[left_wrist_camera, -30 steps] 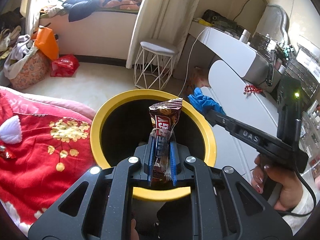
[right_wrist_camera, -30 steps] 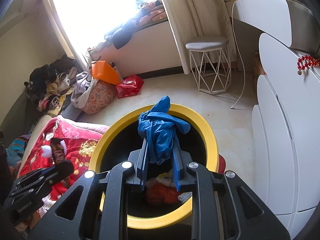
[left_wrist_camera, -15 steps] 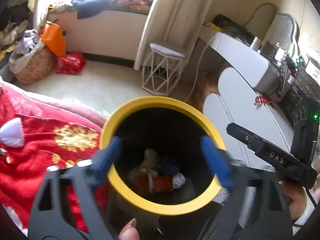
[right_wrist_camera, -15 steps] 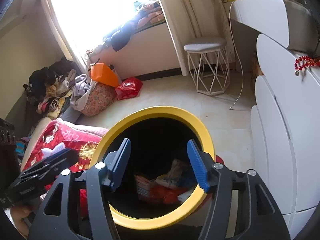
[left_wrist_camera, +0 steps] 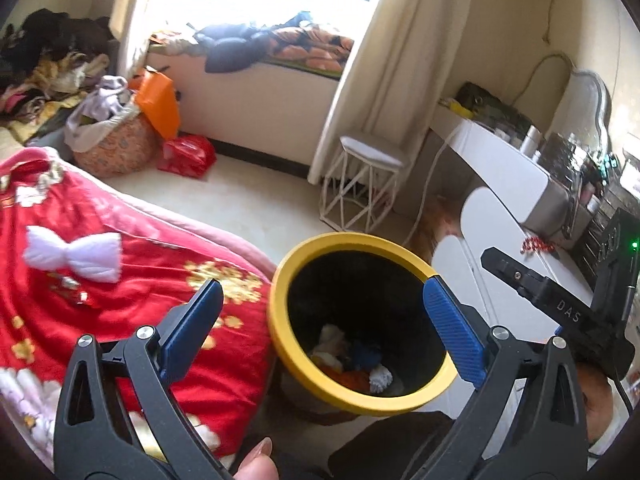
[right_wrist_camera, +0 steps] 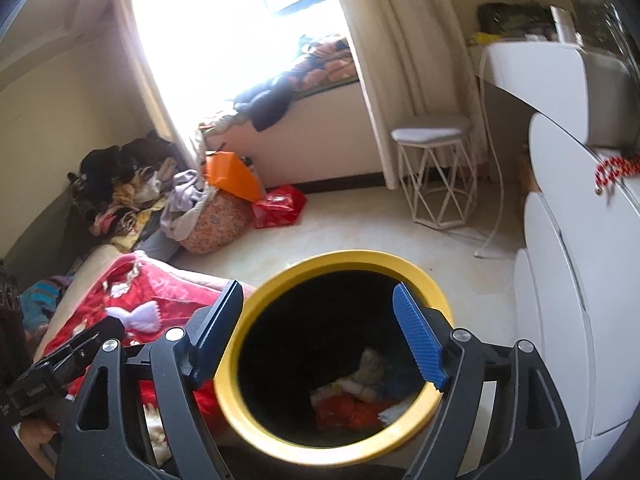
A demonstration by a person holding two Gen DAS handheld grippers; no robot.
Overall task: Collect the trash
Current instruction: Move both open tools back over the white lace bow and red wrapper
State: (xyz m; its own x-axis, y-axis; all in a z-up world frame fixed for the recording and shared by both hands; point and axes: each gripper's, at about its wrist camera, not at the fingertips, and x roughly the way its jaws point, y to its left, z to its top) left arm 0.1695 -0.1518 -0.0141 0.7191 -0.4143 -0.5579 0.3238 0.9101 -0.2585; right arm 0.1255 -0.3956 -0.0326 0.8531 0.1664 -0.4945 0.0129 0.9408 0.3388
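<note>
With both hand-held grippers, left [left_wrist_camera: 322,328] and right [right_wrist_camera: 320,334], opening and empty over the yellow-rimmed bin [left_wrist_camera: 304,384], I'd lift clear of its rim before seeking more trash.

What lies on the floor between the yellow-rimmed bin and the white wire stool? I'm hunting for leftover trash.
Only bare pale floor shows between the bin and the stool, clearest in the right wrist view.

Near left: red quilt [left_wrist_camera: 120,280] with a white bow [left_wrist_camera: 72,254] on it. Far left: clothes basket [left_wrist_camera: 114,148], orange bag [left_wrist_camera: 158,104], red bag [left_wrist_camera: 186,156]. Far centre: white stool [left_wrist_camera: 368,184], curtain [left_wrist_camera: 384,60]. Right: white surface [left_wrist_camera: 504,160]; red beads [left_wrist_camera: 538,245].
</note>
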